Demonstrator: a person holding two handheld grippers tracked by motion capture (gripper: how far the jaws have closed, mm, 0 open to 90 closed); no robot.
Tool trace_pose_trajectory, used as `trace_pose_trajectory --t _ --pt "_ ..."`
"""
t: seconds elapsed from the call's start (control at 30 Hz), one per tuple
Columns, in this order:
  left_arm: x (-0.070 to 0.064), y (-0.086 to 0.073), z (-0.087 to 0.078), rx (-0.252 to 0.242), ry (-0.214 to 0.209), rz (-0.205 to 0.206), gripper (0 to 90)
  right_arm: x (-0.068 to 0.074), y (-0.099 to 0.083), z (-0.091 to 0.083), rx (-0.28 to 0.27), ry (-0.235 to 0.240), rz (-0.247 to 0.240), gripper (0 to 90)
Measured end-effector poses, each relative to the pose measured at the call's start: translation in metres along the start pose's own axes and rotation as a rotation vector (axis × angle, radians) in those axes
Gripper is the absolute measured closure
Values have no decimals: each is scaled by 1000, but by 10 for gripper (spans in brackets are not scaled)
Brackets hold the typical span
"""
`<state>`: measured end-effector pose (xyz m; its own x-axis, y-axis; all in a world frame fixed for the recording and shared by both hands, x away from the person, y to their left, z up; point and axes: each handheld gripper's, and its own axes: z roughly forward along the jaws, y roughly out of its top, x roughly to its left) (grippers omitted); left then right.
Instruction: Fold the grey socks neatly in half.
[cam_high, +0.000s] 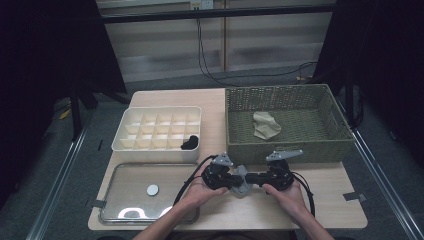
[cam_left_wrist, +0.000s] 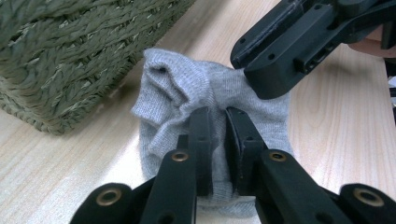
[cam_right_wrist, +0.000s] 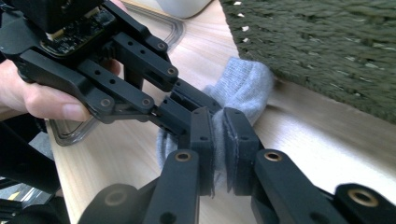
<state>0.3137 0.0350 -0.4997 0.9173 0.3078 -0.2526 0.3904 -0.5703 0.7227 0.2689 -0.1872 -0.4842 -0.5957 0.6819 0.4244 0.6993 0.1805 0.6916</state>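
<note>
Sock (cam_high: 242, 181), grey and bunched up, sits on the wooden table (cam_high: 325, 200) just in front of the woven basket (cam_high: 287, 150), pinched between the two grippers. From the high view, the left gripper (cam_high: 235, 180) and the right gripper (cam_high: 250, 178) meet tip to tip over it, each held in one hand. A beige cloth (cam_high: 265, 125) lies inside the basket. To the left stands a white divided box (cam_high: 127, 142) with a dark item (cam_high: 190, 143) in its near right cell, and in front of it a clear tray (cam_high: 125, 200) holding a small round disc (cam_high: 152, 189).

Left gripper view: the sock (cam_left_wrist: 177, 93) lies crumpled beside the basket wall (cam_left_wrist: 70, 60), and this gripper's (cam_left_wrist: 218, 135) jaws are clamped on a fold of its fabric. The right gripper (cam_left_wrist: 261, 70) presses in from the upper right.

Right gripper view: the right gripper (cam_right_wrist: 217, 140) has its jaws closed on grey fabric, with the sock's (cam_right_wrist: 245, 88) rounded end sticking out toward the basket (cam_right_wrist: 327, 46). The left gripper (cam_right_wrist: 187, 105) grips the sock from the left, a hand (cam_right_wrist: 42, 98) behind it.
</note>
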Motion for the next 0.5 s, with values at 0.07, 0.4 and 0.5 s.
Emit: trace_pose_trajectory --t 0.07,0.4,0.5 --pt "0 0 0 -2 2 -5 808 -2 0 -1 -2 3 5 838" --pt "0 3 -23 -69 25 8 741 -14 -3 -12 -21 -20 28 837" --pt "2 1 -34 -91 20 -7 740 -17 -5 -18 -28 -46 25 837"
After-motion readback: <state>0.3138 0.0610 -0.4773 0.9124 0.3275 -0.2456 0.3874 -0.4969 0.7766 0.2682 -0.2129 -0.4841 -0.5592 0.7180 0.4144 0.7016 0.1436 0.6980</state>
